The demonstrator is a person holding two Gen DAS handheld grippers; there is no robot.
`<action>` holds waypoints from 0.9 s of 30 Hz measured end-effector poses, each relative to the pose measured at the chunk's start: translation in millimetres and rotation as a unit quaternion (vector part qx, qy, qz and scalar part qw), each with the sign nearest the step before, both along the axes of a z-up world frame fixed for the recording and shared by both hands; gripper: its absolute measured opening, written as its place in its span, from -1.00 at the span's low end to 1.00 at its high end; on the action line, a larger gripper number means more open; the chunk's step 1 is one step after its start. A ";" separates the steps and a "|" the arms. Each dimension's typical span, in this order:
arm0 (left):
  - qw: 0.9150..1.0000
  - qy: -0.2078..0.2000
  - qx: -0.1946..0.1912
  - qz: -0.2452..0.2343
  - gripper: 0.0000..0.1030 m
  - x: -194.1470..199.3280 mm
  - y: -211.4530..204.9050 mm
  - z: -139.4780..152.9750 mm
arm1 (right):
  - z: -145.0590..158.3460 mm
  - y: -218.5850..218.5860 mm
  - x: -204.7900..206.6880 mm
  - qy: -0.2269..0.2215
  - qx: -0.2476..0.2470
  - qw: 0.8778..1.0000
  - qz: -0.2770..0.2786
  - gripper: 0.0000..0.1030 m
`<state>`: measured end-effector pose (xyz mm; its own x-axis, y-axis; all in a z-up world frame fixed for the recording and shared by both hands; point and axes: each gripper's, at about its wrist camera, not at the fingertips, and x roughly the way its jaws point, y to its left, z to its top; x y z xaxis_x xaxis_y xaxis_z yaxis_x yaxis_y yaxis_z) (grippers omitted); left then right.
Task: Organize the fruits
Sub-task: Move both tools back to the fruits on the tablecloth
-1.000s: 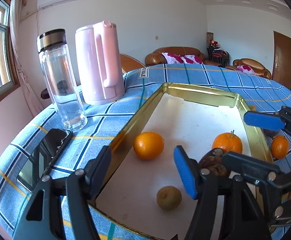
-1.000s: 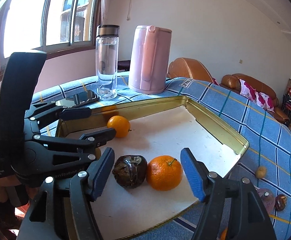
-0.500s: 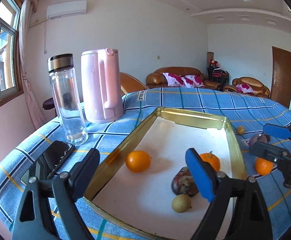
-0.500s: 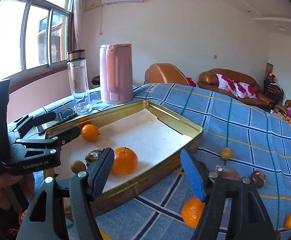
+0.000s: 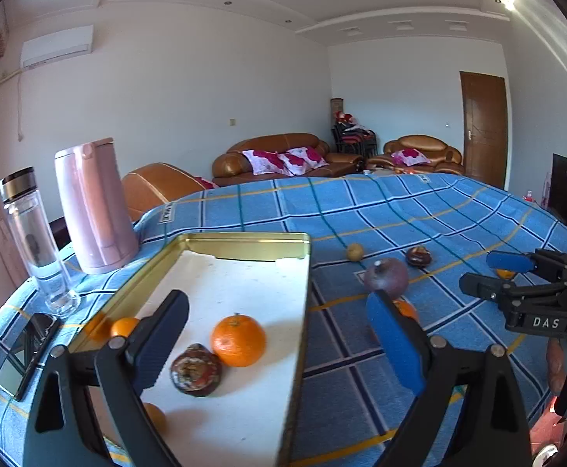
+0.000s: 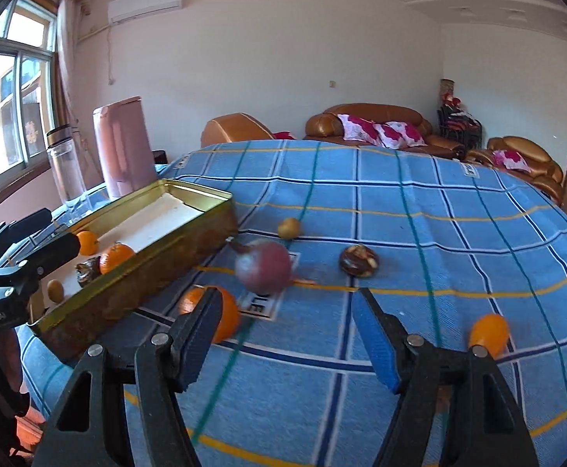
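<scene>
The gold tray (image 5: 302,295) (image 6: 135,268) holds two oranges (image 5: 238,339) (image 5: 123,327), a dark mottled fruit (image 5: 195,369) and a small brown fruit (image 6: 55,289). My left gripper (image 5: 279,334) is open and empty above the tray's right rim. My right gripper (image 6: 287,334) is open and empty above the blue cloth. On the cloth lie a purple fruit (image 6: 264,265), an orange (image 6: 223,313), a dark fruit (image 6: 359,260), a small brown fruit (image 6: 289,228) and a small orange fruit (image 6: 489,330).
A pink kettle (image 5: 92,206), a clear bottle (image 5: 34,241) and a phone (image 5: 26,354) stand left of the tray. The blue checked cloth (image 6: 419,210) covers the round table. Sofas (image 5: 283,155) stand behind. My right gripper also shows in the left wrist view (image 5: 493,272).
Both grippers have pulled back from the tray and swung right. The right gripper now looks at the loose fruit on the cloth. The dark fruit and orange stay in the tray.
</scene>
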<state>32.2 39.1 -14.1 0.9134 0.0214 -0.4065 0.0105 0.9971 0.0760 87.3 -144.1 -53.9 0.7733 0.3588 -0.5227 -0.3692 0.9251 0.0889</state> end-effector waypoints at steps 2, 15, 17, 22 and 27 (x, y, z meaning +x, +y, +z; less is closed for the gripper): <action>1.000 0.006 0.004 -0.018 0.85 3.0 -14.4 -1.0 | -4.0 -16.1 -0.2 0.007 0.000 1.000 -0.019 0.36; 0.991 0.103 0.020 -0.085 0.85 48.6 -72.6 -32.0 | -26.7 -52.8 8.3 0.061 -0.003 0.997 -0.056 0.35; 0.989 0.114 0.020 -0.090 0.84 53.8 -74.7 -35.9 | -29.8 -52.5 9.8 0.070 -0.003 0.996 -0.053 0.28; 0.985 0.142 0.013 -0.100 0.70 67.6 -80.9 -43.0 | -36.2 -54.2 16.4 0.099 0.004 0.994 -0.042 -0.09; 0.980 0.166 0.011 -0.110 0.45 76.2 -84.7 -47.5 | -37.9 -52.0 18.0 0.108 0.003 0.994 -0.031 -0.15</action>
<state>108.4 -45.6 -61.6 0.7139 -0.1496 -0.6841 0.2529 0.9661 0.0526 105.3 -196.1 -91.8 0.6647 0.3183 -0.6760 -0.2835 0.9445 0.1661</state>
